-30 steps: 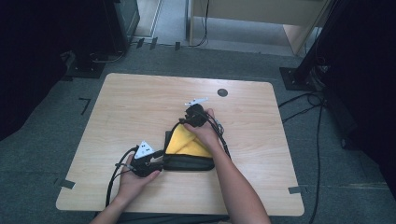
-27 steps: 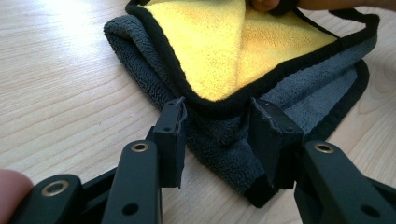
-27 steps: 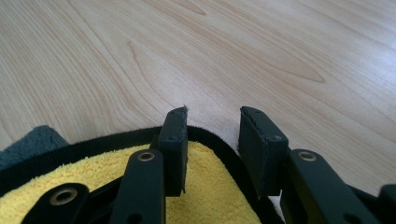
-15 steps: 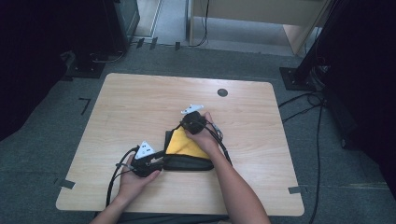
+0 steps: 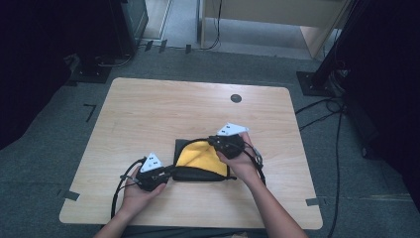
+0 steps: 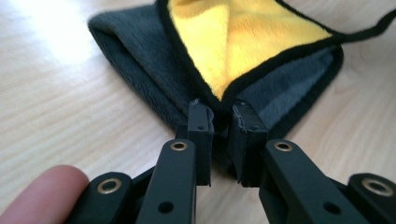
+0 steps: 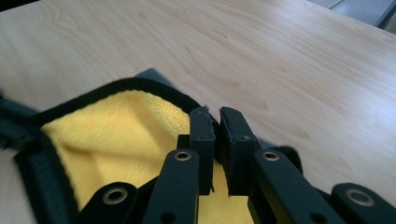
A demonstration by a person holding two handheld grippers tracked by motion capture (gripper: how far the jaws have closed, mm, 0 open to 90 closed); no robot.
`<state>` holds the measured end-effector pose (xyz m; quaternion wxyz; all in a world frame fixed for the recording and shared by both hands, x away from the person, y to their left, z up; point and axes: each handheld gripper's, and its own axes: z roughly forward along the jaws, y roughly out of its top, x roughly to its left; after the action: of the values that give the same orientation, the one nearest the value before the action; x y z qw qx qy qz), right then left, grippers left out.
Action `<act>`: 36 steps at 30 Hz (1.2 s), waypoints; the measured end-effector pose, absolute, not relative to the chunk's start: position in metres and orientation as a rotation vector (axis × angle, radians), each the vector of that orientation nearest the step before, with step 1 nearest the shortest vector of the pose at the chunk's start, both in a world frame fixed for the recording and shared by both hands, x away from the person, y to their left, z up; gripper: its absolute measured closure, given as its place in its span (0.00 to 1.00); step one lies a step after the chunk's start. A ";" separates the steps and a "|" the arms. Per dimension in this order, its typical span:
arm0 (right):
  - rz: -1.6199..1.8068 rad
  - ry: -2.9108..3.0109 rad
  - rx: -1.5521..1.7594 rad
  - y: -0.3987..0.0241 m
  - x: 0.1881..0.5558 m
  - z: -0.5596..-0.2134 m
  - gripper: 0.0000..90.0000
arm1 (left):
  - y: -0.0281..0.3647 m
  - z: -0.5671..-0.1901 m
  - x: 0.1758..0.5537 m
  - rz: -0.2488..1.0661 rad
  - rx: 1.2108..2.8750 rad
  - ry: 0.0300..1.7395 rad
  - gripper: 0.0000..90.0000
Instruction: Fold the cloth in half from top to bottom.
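Yellow-lined grey cloth (image 5: 198, 158) lies half-folded on the wooden table (image 5: 163, 109). Left gripper (image 6: 219, 122) has just closed on its near-left corner — pinning it — while right gripper (image 7: 214, 125) pinches the black-bound edge, seemingly to fold it over.

Dim surroundings; glare on the table (image 6: 56, 42), slight blur.

The cloth (image 5: 198, 157) is yellow inside, dark grey outside, black-edged, on a pale wood-grain table (image 5: 163, 109).

Both forearms reached in from the near edge, left gripper (image 5: 168, 171) jaws just closed further, right gripper (image 5: 213, 143) seemingly clamped, raised slightly.
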<state>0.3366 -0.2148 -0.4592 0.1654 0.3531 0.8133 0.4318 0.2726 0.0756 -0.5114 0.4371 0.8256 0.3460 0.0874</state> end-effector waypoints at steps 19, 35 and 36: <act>1.270 2.326 1.166 -0.283 0.248 -0.495 0.97 | 0.080 -0.501 0.266 0.126 2.009 0.727 0.67; 1.344 2.026 1.441 -0.272 0.256 -0.496 0.66 | 0.080 -0.499 0.267 0.183 1.960 0.808 0.66; 1.284 2.032 1.462 -0.270 0.257 -0.498 0.65 | 0.078 -0.500 0.267 0.190 1.971 0.808 0.66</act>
<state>0.2571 -0.2698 -0.4983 0.1634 0.5128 0.7125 0.4501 0.2666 0.0779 -0.4999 0.4808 0.8081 0.3313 0.0778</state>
